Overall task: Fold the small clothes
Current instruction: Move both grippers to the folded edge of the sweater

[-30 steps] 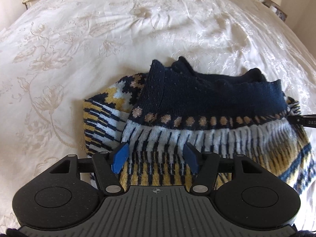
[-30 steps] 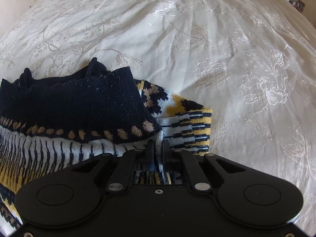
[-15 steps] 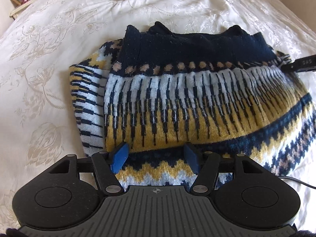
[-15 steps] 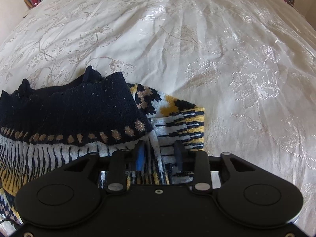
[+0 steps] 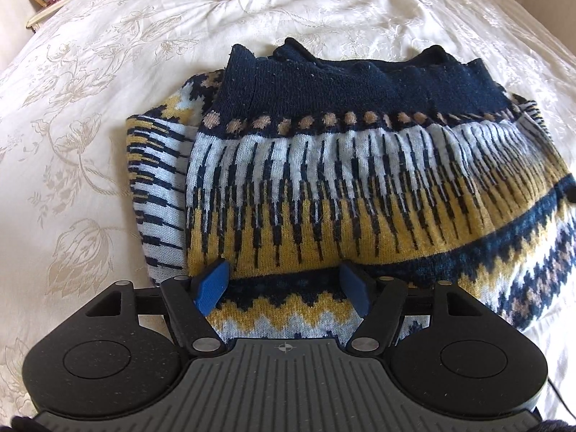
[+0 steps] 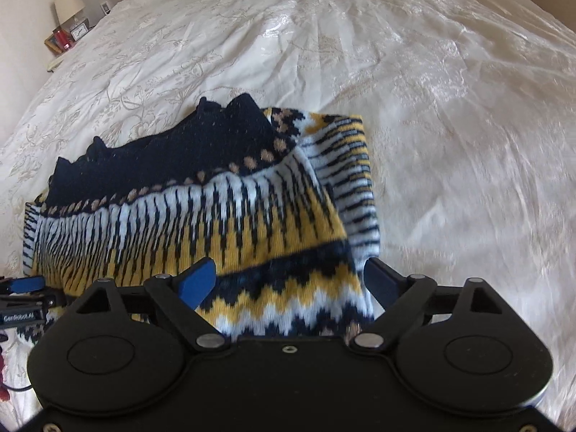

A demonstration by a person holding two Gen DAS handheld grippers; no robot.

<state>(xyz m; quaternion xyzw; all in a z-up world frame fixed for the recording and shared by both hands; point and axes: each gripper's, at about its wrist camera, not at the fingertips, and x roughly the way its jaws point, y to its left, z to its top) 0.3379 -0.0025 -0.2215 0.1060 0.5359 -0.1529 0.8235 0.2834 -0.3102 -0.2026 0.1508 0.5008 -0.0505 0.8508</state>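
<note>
A small knitted sweater (image 5: 342, 187), navy, yellow and pale blue in a patterned knit, lies folded on the bed with its navy band at the far side. It also shows in the right wrist view (image 6: 201, 208). My left gripper (image 5: 284, 288) is open and empty, its blue pads over the sweater's near zigzag edge. My right gripper (image 6: 288, 280) is open and empty, wide apart over the sweater's near right corner. The left gripper's tip (image 6: 21, 286) shows at the left edge of the right wrist view.
The sweater rests on a cream floral bedspread (image 5: 108, 72) that fills both views (image 6: 432, 108). A bedside table with a lamp (image 6: 68, 3), a clock and frames stands at the far left corner.
My right gripper has opened and let go of the sweater, then drawn back. My left gripper has pulled back toward the near edge, staying open. The sweater now lies flat.
</note>
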